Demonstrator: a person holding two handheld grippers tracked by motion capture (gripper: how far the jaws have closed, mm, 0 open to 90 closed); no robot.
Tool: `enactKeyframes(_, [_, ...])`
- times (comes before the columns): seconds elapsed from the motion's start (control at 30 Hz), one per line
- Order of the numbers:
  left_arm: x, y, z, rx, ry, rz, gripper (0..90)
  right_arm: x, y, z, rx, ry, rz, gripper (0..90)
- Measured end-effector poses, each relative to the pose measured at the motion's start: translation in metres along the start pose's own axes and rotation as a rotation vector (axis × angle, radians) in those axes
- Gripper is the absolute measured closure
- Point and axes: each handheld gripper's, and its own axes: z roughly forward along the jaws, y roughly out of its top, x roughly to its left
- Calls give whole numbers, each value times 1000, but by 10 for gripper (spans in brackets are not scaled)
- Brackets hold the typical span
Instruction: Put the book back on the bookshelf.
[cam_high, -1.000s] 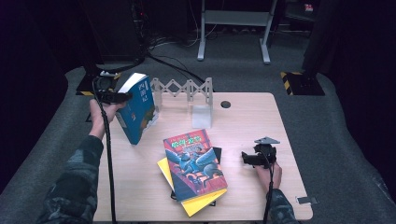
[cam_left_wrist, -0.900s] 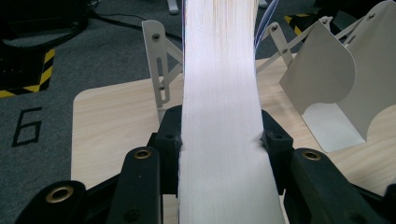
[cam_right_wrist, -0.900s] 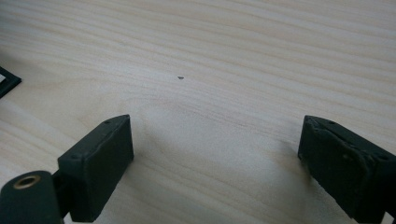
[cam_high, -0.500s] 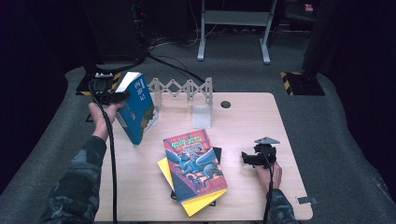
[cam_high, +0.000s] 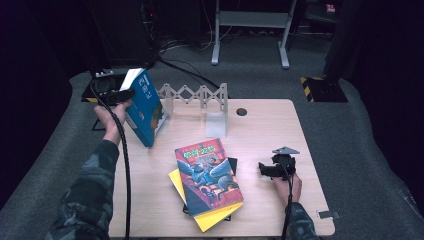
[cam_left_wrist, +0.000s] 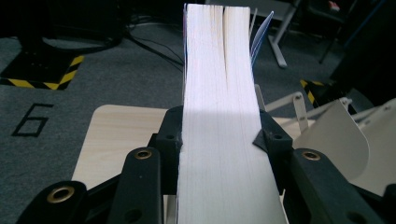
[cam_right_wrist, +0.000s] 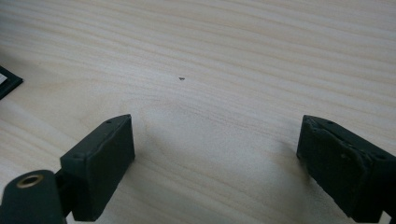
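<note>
The left gripper (cam_high: 116, 93) clamped the blue book (cam_high: 146, 107) aloft, just left of the rack (cam_high: 197, 95); next likely slotting it in. The right gripper (cam_right_wrist: 212, 161) gaped empty.

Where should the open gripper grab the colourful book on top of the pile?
Probably the colourful book's long right edge, coming in level from the right gripper's side. It lies flat on the yellow book, so one finger must slide underneath.

Blue book (cam_high: 146, 107) in left tongs (cam_high: 121, 95) lifted slightly, tilted further
</note>
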Motion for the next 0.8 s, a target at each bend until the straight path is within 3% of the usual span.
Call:
enactKeyframes(0.1, [-2, -1, 3, -8, 11, -20, 609, 0, 0, 0, -1, 0, 0, 106])
enactKeyframes(0.23, [-5, -2, 10, -21, 28, -8, 610, 0, 0, 0, -1, 0, 0, 106])
enactKeyframes(0.77, [-12, -9, 28, -53, 75, -41, 608, 0, 0, 0, -2, 1, 2, 108])
enactKeyframes(0.8, [-12, -8, 29, -50, 77, -29, 608, 0, 0, 0, -2, 1, 1, 108])
